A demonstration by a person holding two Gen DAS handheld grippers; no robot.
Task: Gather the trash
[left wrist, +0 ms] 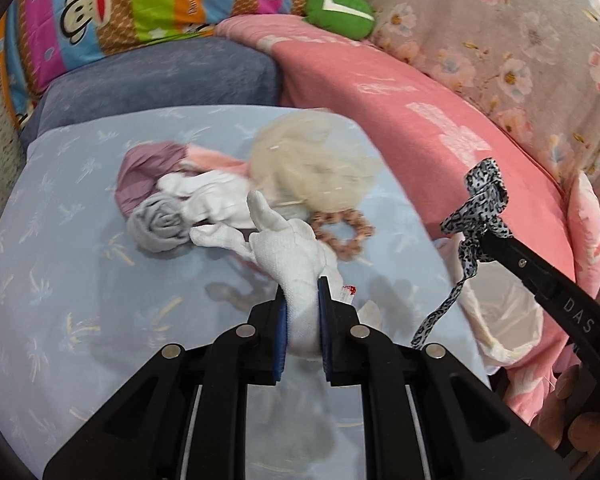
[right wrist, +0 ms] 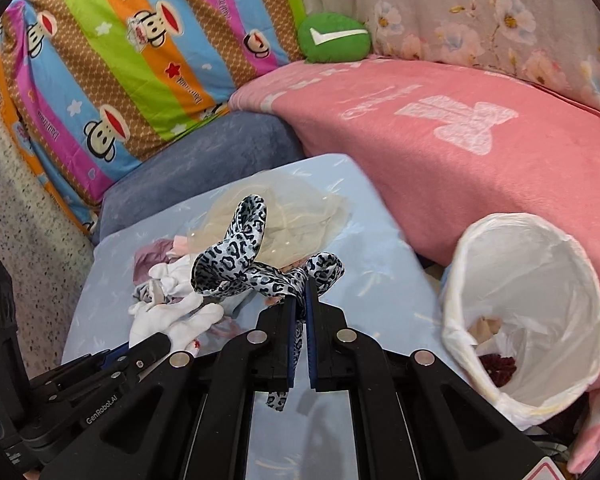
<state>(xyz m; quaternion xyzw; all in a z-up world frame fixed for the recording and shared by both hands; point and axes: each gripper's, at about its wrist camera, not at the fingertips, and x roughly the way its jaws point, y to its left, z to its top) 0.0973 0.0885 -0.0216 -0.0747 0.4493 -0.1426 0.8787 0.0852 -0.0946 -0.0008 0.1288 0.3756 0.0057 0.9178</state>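
Left gripper [left wrist: 302,292] pinches a white glove [left wrist: 288,240] tight, lifted above the blue sheet [left wrist: 60,240]. Right gripper [right wrist: 300,292] is closed on a leopard ribbon [right wrist: 236,256], tail hanging below.

Only the right view looks into the lined bin [right wrist: 532,280], right of the sheet: dark red scraps at its bottom. Left view shows just its rim.

Pile far on the sheet: grey sock [left wrist: 160,224], mauve cloth [left wrist: 144,172], cream netting [left wrist: 312,160], tan scrunchie [left wrist: 344,232]. Pink blanket [right wrist: 460,140] lies beyond the bin.
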